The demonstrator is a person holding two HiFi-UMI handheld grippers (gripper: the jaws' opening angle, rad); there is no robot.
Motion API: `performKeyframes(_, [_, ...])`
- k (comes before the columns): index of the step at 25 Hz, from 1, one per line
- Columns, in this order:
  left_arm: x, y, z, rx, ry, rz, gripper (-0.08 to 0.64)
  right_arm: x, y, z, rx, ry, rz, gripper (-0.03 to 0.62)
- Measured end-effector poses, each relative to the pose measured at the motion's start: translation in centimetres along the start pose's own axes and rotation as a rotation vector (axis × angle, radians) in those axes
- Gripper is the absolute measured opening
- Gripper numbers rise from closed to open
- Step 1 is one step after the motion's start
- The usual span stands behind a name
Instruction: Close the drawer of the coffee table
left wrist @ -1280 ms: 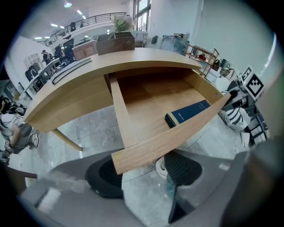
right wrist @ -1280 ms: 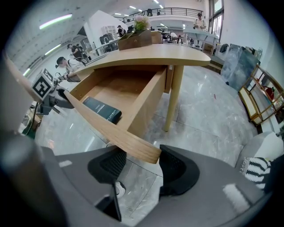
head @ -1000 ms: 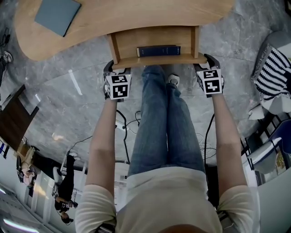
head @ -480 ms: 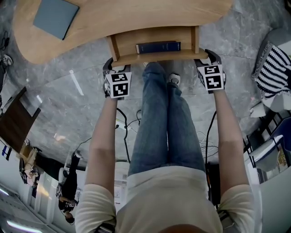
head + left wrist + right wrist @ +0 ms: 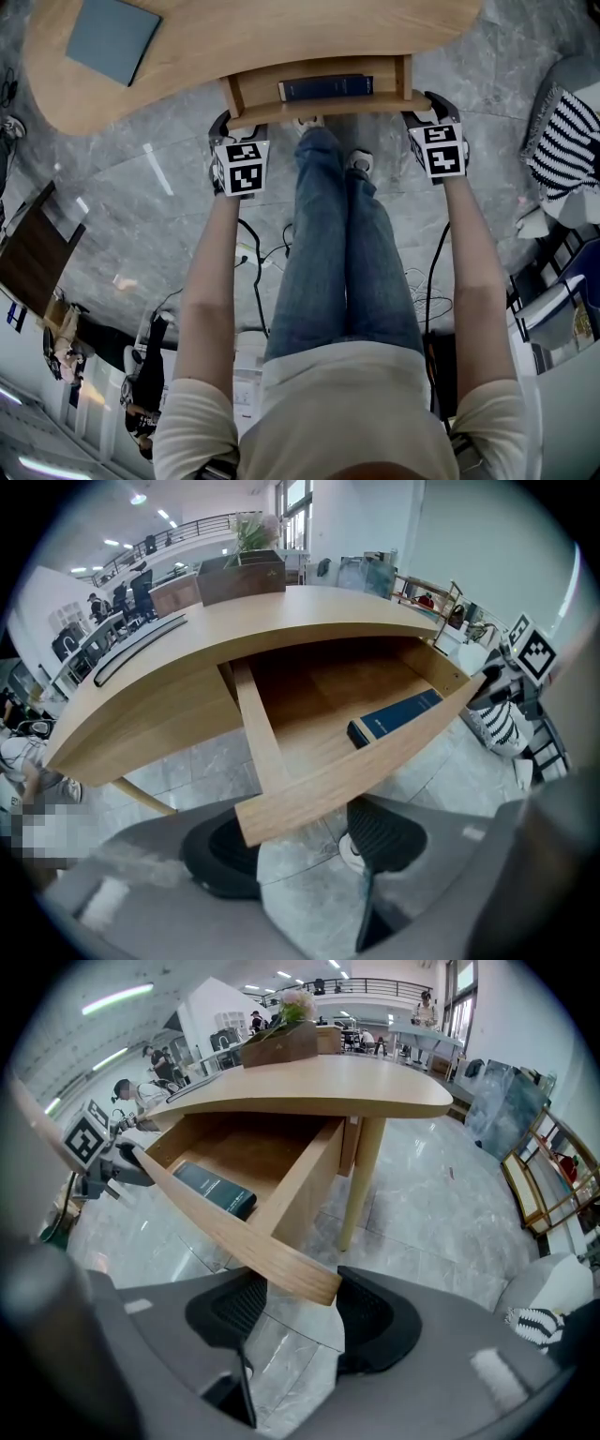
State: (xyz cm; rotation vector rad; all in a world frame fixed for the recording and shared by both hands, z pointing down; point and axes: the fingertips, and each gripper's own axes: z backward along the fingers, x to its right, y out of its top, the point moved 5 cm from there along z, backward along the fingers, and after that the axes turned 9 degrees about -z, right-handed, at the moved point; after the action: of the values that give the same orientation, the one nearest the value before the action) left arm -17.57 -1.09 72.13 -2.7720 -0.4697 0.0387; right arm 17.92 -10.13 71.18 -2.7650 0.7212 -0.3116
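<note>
Head view: the table fills the frame at 12 o'clock. The drawer stands part-way out from under it, toward me, with its front board nearest. It is not shut.

A dark blue book lies flat inside the drawer, lengthwise along the front board. A grey-blue pad sits on the table top at 10 o'clock from the drawer, well apart from it.

I read the left gripper in its own view. The jaws are wide apart, and the left end of the front board sits between them. The board end overlaps the pad at 9 o'clock. The other pad lies just under the board's lower edge. The jaws are not clamped on the board.

I read the right gripper in its own view as well. The jaws are wide apart, and the right end of the front board lies in the gap. The board's corner is against the pad at 3 o'clock.

Both arms are stretched straight toward 12 o'clock, one on each side of my legs. The floor is grey marble. A striped cloth lies at 3 o'clock, well clear of the table
</note>
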Motion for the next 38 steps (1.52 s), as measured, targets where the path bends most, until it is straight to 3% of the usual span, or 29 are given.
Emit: performKeyframes(38, [-4.1,6.0,-2.1,0.058,0.032,0.016,0.278,2.1,7.0,-1.8,0.044,-0.03,0.007,0.235])
